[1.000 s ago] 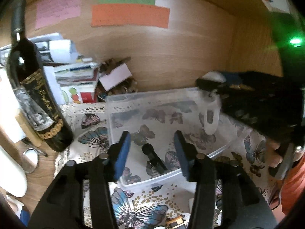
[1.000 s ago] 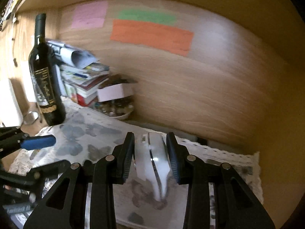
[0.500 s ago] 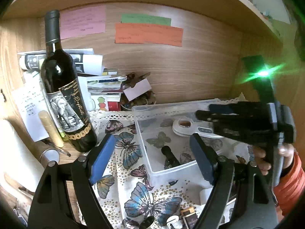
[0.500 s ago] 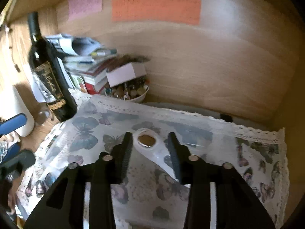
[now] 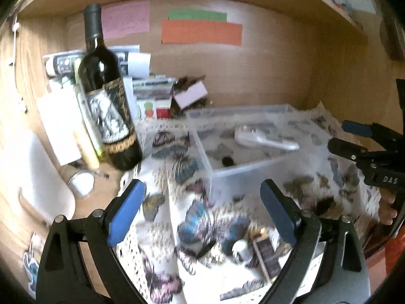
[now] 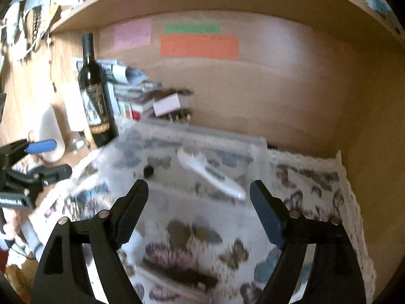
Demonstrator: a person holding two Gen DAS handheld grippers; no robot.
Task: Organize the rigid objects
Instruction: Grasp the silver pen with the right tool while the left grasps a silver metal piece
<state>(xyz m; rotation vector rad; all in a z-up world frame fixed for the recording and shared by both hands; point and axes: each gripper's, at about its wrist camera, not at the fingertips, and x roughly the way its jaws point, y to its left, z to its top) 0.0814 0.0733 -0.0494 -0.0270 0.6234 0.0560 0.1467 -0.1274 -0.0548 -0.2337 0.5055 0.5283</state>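
Right now, working from left to right, I see a wine bottle [image 5: 108, 101] standing at the left edge of the butterfly-print cloth [image 5: 192, 225], with a pile of papers and books [image 5: 149, 88] behind it against the wooden back wall. My left gripper [image 5: 201, 211] hangs above the cloth with its jaws spread wide and nothing between them. Next comes the clear plastic box [image 5: 243, 169] in the middle of the cloth. Inside it lie a small dark object [image 5: 227, 160] and a long white gadget [image 6: 210, 174], so I judge two items already put away. Near the front edge of the cloth, outside the box, a few small things are left: a dark little case [image 5: 265, 250] and a small round pale piece [image 5: 240, 247] just beside it; blur keeps me from naming them better. My right gripper [image 6: 198, 211] hovers over the near side of the box, jaws wide apart and empty. I reckon the job is partly done, with those loose front pieces to go in next.
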